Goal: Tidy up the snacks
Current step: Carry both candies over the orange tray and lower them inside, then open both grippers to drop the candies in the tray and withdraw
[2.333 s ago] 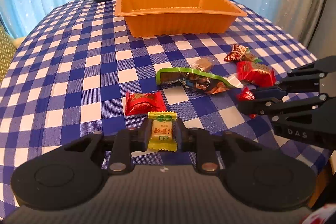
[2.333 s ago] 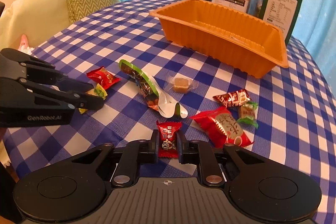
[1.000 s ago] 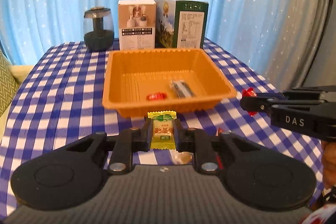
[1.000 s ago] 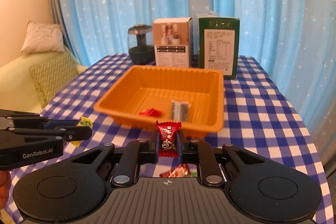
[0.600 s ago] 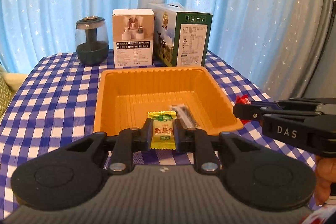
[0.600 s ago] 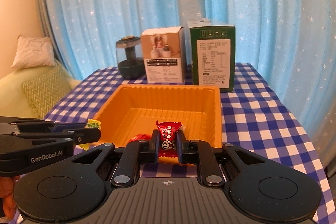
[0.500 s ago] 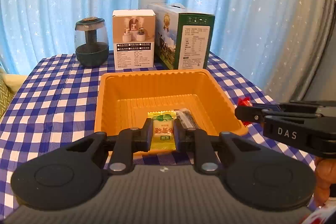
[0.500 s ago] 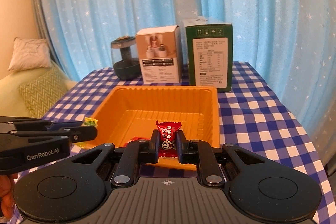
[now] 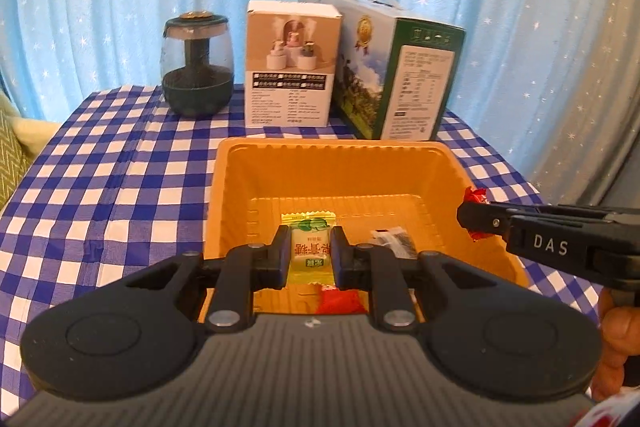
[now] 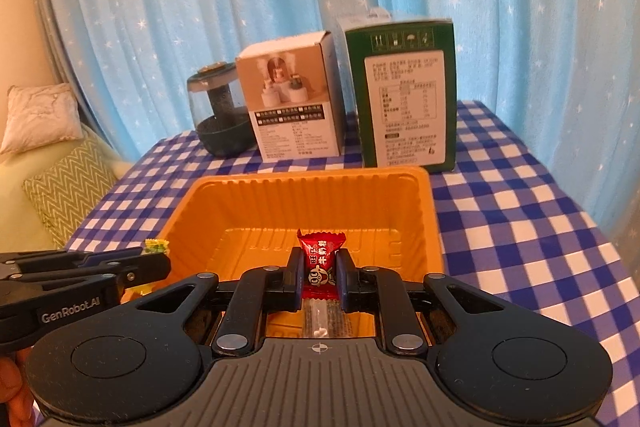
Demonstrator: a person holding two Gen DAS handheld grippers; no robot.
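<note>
An orange tray [image 9: 336,155] sits on the blue checked tablecloth; it also shows in the right wrist view [image 10: 304,183]. My left gripper [image 9: 309,253] is shut on a yellow-green candy [image 9: 309,251], held over the tray's near part. My right gripper [image 10: 320,269] is shut on a red candy [image 10: 320,259], held over the tray's near edge. In the left wrist view the right gripper [image 9: 472,219] comes in from the right at the tray's right rim. In the tray lie a red candy [image 9: 340,301] and a dark wrapped snack [image 9: 394,239].
Behind the tray stand a dark glass jar [image 9: 197,65], a white box [image 9: 290,65] and a green box [image 9: 404,71]. Blue starred curtains hang behind. A sofa with cushions [image 10: 60,179] is at the left. The tablecloth [image 10: 520,227] lies bare right of the tray.
Both grippers, each holding its candy, have moved forward from the table's front to over the tray.
</note>
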